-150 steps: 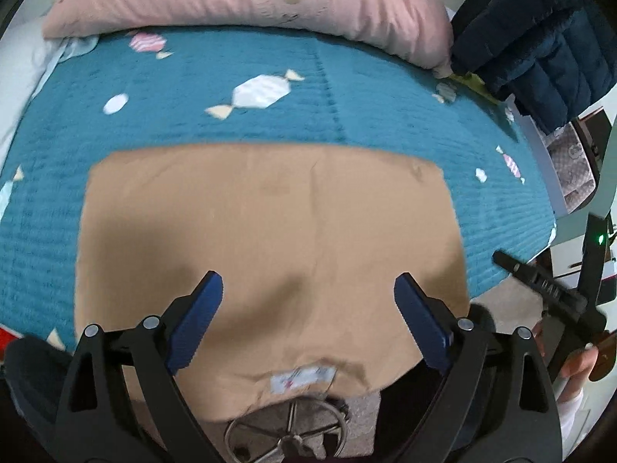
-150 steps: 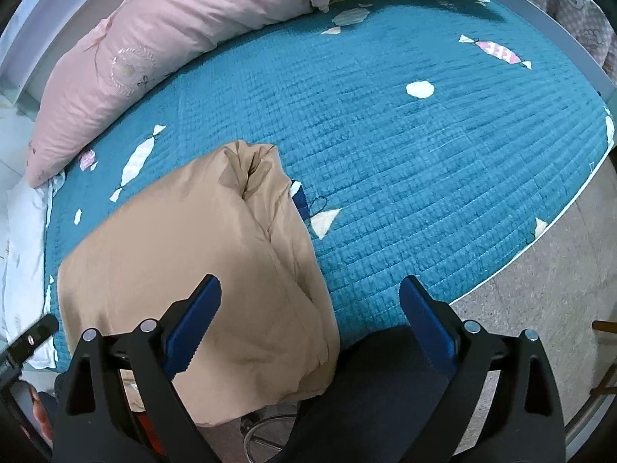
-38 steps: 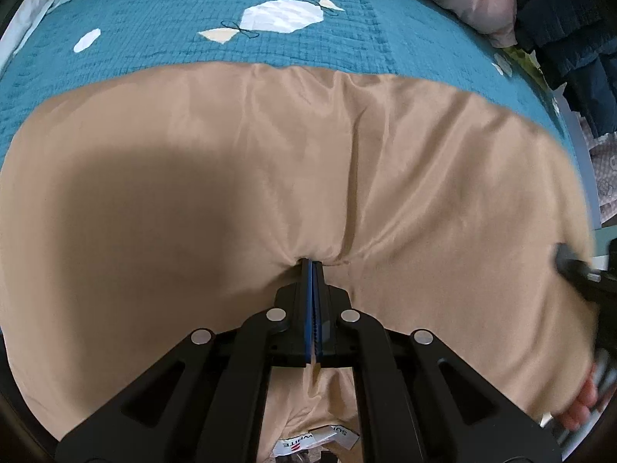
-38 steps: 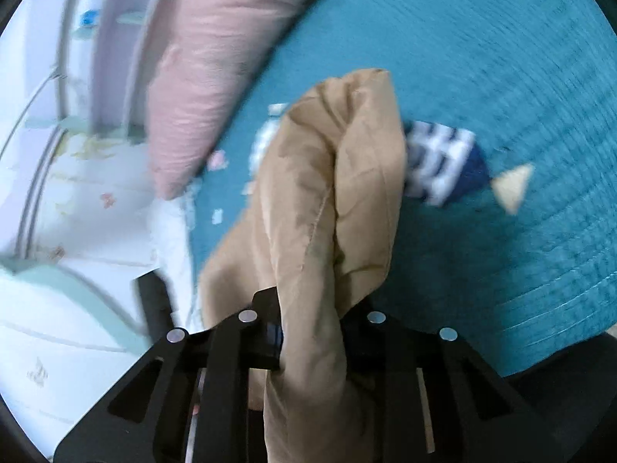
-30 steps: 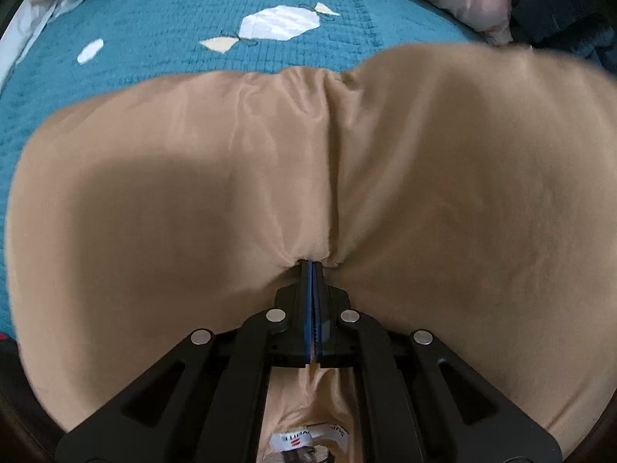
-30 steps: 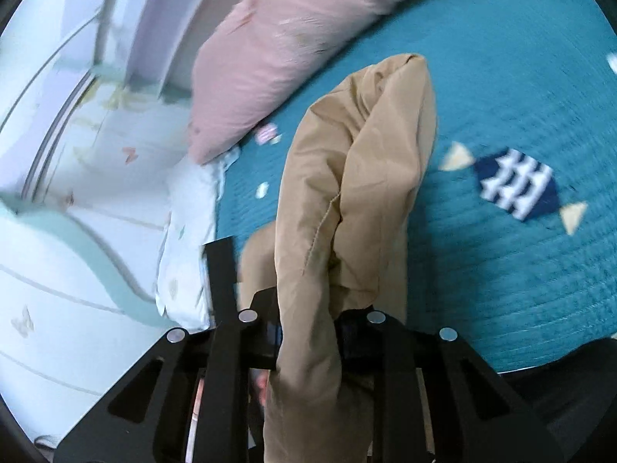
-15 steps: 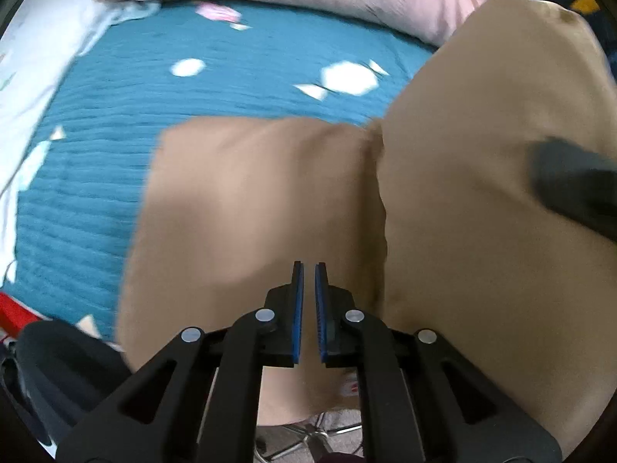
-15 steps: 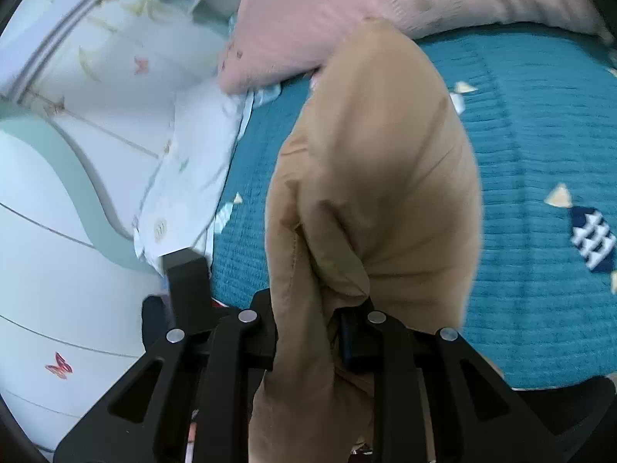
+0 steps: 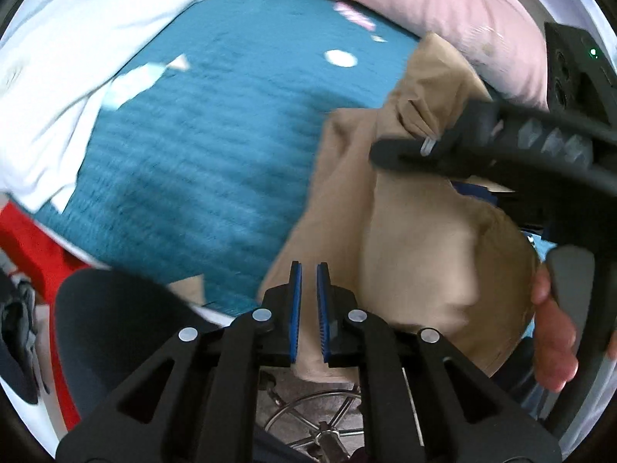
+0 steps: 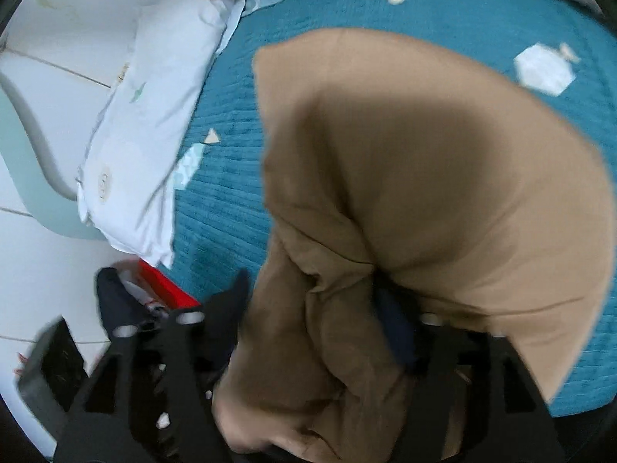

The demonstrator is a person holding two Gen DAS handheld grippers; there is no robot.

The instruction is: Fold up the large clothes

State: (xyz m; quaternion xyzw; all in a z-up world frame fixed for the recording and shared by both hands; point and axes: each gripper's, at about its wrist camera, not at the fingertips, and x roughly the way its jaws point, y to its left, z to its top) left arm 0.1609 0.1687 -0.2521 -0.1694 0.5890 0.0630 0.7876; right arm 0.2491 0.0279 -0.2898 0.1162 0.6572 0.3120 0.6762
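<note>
A large tan garment point(image 10: 424, 193) lies folded over itself on the teal bedspread point(image 10: 462, 7), its near edge hanging off the bed. My right gripper point(image 10: 312, 308) is over that edge with its jaws opening wide. A thick fold of the garment sits loose between them, and neither pad presses on it. My left gripper point(image 9: 308, 308) hovers at the garment's point(image 9: 424, 250) left edge. Its blue pads point(image 9: 295, 308) stand a narrow gap apart with nothing in it. The right tool's black frame point(image 9: 520, 154) and the hand point(image 9: 551, 339) holding it fill the right of the left wrist view.
A pink pillow point(image 9: 443, 7) lies along the far side of the bed. A white pillow point(image 10: 154, 115) sits at the bed's left end against a pale wall. Below the bed edge are a red object point(image 9: 31, 239), a dark seat point(image 9: 115, 328) and a chair's metal base point(image 9: 320, 424).
The right gripper swung its held fold leftward across the garment, then spread its jaws off it. The left gripper let go of the garment's edge and slid left, towards the white pillow.
</note>
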